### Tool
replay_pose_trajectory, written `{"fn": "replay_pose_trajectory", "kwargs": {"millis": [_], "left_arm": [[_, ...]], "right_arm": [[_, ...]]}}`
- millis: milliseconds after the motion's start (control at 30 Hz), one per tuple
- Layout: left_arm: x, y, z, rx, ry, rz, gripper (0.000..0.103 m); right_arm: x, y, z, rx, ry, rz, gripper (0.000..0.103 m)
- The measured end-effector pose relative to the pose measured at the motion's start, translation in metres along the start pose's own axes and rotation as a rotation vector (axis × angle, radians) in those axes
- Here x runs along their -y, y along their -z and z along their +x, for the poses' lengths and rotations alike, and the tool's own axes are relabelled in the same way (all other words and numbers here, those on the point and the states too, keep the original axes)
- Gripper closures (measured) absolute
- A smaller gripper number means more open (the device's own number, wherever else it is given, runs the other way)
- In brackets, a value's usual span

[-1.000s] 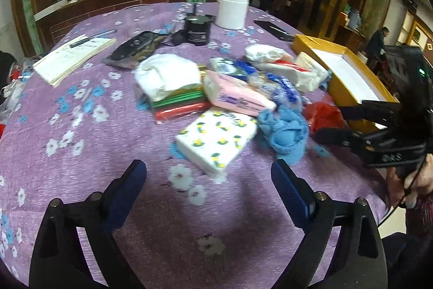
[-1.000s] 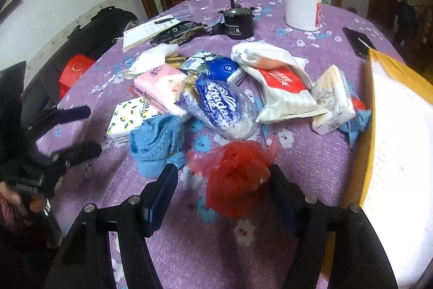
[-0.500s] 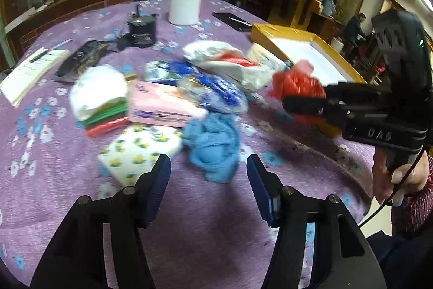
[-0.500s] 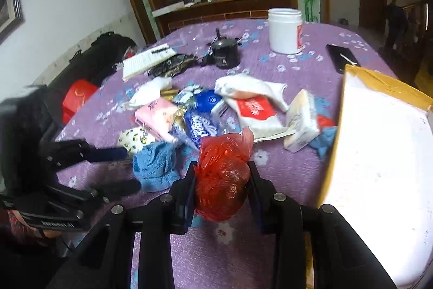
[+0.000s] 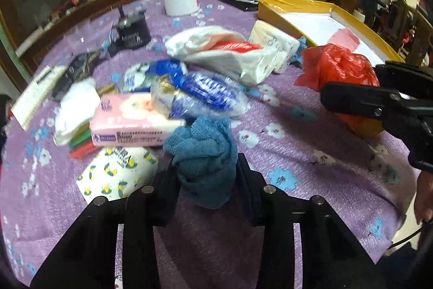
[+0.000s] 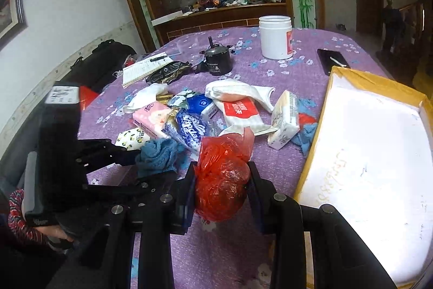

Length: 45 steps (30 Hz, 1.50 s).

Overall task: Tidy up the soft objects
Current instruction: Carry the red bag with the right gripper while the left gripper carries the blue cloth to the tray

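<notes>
My left gripper [image 5: 207, 175] is shut on a crumpled blue towel [image 5: 203, 156], which hangs between its fingers just above the purple cloth. From the right wrist view that blue towel [image 6: 158, 156] shows at the left gripper's tips. My right gripper [image 6: 220, 180] is shut on a red plastic bag [image 6: 222, 178], held above the table beside the yellow box [image 6: 319, 153]. Across the table in the left wrist view, the red plastic bag [image 5: 335, 69] sits in front of the yellow box [image 5: 278, 12]. A pile of tissue packs [image 6: 189, 123] lies in the middle.
A white jar [image 6: 275, 37], a black round device [image 6: 217, 61], a phone [image 6: 333, 61], a notebook [image 6: 143, 68] and a black pouch [image 6: 167, 71] stand further back. Pink [image 5: 130, 121] and lemon-print [image 5: 116, 175] packs lie left of the towel. A person's hand [image 5: 423, 197] holds the right gripper.
My left gripper closed on the blue towel and lifted it slightly. My right gripper, holding the red bag, rose a little and stayed beside the yellow box.
</notes>
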<state>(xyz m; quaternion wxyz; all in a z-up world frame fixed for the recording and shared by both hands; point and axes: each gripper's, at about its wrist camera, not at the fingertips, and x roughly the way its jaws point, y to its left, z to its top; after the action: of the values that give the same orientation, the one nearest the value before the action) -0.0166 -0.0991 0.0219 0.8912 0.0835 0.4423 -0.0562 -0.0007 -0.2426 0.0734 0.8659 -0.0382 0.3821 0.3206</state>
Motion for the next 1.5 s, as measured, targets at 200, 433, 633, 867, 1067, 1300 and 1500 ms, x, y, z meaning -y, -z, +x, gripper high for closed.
{"fn": "replay_pose_trajectory", "kwargs": {"millis": [200, 433, 633, 867, 1067, 1300, 1500], "left_arm": [[0.014, -0.002, -0.019, 0.090, -0.088, 0.069, 0.068], [0.018, -0.008, -0.033, 0.143, -0.141, 0.104, 0.068], [0.023, -0.011, -0.038, 0.157, -0.156, 0.122, 0.068], [0.030, -0.014, -0.041, 0.168, -0.165, 0.144, 0.068], [0.036, -0.020, -0.043, 0.177, -0.167, 0.160, 0.068], [0.044, -0.034, -0.044, 0.179, -0.123, 0.160, 0.068], [0.054, -0.069, -0.045, 0.185, -0.009, 0.131, 0.068]], "right_arm": [[-0.001, -0.002, -0.006, 0.021, 0.024, -0.011, 0.068], [-0.003, -0.004, -0.008, 0.028, 0.028, -0.016, 0.068], [0.000, -0.006, -0.012, 0.037, 0.027, -0.005, 0.068], [0.007, -0.005, -0.018, 0.048, 0.032, 0.010, 0.068], [0.015, -0.004, -0.022, 0.056, 0.046, 0.025, 0.068], [0.035, -0.008, -0.028, 0.059, 0.102, 0.049, 0.067], [0.067, -0.016, -0.037, 0.050, 0.196, 0.093, 0.067]]}}
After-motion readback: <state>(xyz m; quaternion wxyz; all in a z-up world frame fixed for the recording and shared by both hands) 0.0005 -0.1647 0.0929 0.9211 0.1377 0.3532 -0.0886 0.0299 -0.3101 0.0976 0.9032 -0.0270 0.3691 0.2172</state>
